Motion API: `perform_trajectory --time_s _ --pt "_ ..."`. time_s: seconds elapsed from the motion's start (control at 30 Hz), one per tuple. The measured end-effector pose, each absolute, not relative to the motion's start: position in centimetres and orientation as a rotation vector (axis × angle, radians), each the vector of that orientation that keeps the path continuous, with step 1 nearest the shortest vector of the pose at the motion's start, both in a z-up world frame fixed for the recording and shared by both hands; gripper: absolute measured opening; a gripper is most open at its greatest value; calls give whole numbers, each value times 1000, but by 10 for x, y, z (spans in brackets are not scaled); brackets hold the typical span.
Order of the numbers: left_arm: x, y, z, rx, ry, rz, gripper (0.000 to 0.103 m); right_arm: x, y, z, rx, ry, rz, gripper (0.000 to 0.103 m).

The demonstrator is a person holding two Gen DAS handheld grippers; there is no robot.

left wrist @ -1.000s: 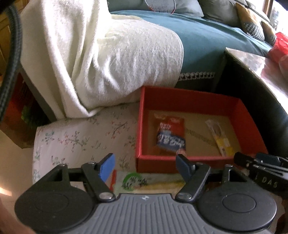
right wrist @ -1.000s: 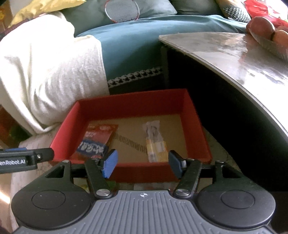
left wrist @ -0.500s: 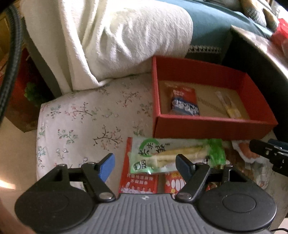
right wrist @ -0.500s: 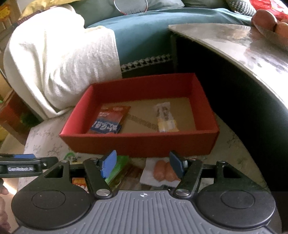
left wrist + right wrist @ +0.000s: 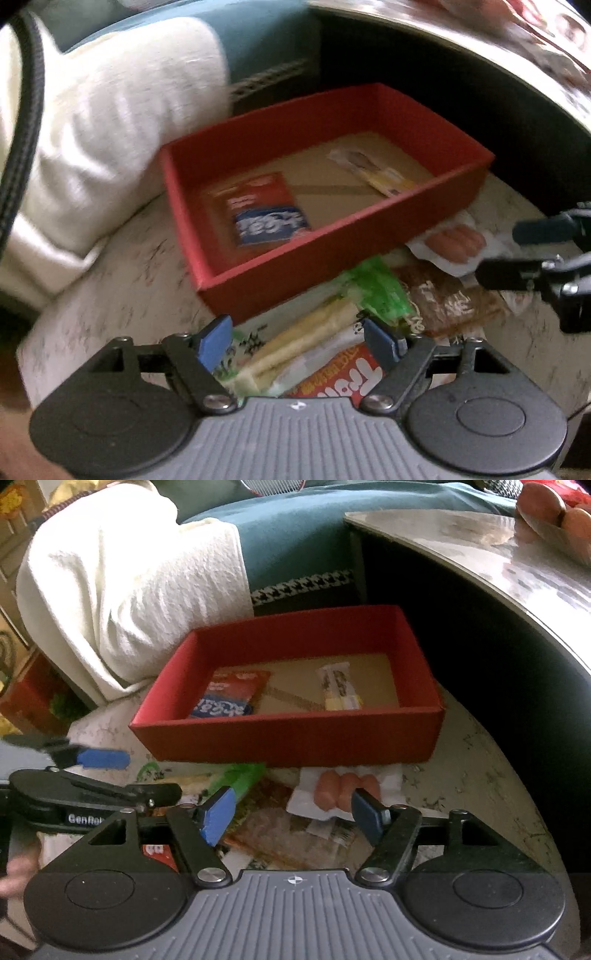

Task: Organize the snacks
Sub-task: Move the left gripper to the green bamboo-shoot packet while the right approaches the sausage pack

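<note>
We look down over both tools at a red box (image 5: 288, 738) that sits on a floral cloth (image 5: 480, 775), its long axis running left to right in the right wrist view and slanting up to the right in the left wrist view. Inside it lie two snacks, well apart: a red-and-blue packet (image 5: 229, 698) flat on the left part of the floor, and a slim yellow-and-white bar (image 5: 338, 688) to its right, with its long axis running from the near wall toward the far wall and its yellow end nearer us. In front of the box, loose snacks lie in a heap on the cloth. Our left gripper (image 5: 303, 343) hangs over a green-ended packet of pale sticks (image 5: 314, 332), whose long axis slants from lower left to upper right in the left wrist view, its green end pointing toward the near wall of the box; the jaws are opening, standing wide on either side of the packet without pressing it. Under it shows a red packet with white letters (image 5: 343, 376). Our right gripper (image 5: 291, 812) hovers above a brown, clear-wrapped packet (image 5: 280, 830), its jaws opening too, with nothing gripped. Just beyond its right fingertip lies a white packet of sausages (image 5: 340, 786), touching the foot of the box, the sausages lying side by side and pointing toward the box. A white towel (image 5: 129, 583) hangs behind, and a dark table (image 5: 480, 561) curves along the right.
</note>
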State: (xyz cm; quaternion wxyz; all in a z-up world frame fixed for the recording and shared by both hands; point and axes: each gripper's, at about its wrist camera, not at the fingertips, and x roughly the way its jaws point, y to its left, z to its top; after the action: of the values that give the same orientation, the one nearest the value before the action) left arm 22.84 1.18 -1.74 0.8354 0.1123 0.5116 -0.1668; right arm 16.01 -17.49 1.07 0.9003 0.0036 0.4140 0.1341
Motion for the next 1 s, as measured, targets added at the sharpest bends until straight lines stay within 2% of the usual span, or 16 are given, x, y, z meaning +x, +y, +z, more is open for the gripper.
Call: perform_trajectory --time_s 0.2,0.27,0.47,0.77,1.0 --pt "250 9 -36 252 1144 -501 75 166 -178 6 31 891 279 77" --pt "250 4 -47 267 1157 -537 79 168 -175 4 37 904 288 79" --pt "249 17 -56 145 1185 -564 82 169 -165 0 16 919 307 81" --pt "171 17 -35 81 1269 -577 82 172 -173 4 57 926 300 84" --pt "165 13 -12 58 1175 -474 83 166 -186 13 110 912 320 84"
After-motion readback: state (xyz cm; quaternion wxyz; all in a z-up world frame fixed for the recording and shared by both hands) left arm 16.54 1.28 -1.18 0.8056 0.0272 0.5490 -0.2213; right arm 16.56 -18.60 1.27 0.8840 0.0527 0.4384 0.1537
